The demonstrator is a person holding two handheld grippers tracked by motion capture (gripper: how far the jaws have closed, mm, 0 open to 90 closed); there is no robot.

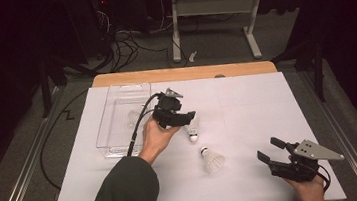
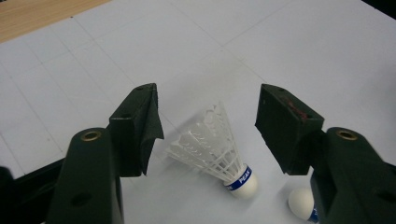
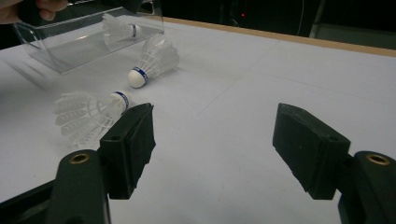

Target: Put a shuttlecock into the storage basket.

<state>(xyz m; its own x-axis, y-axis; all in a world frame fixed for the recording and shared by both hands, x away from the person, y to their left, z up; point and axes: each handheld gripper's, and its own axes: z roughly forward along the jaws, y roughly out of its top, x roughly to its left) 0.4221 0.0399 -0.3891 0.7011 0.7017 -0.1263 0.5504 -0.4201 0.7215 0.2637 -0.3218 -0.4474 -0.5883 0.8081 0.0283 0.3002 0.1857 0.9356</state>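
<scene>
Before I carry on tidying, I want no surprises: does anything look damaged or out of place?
One oddity: the black pad on one of the left gripper's fingers is peeling, its lower corner hanging loose. Otherwise, two shuttlecocks lie on their sides on the white table, and one lies in the clear bin.

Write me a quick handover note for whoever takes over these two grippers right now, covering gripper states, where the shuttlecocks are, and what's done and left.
Left gripper: open, fingers either side of a white feathered shuttlecock with a blue band lying on the white table sheet, not yet gripped.
Right gripper: open, holding nothing, near the table's front right corner.
Clear plastic bin: at the left, with one shuttlecock inside.
Second loose shuttlecock: on the sheet, nearer the front.
Done: apparently one binned. Left: probably grasp this one, bin it, then the other.
</scene>
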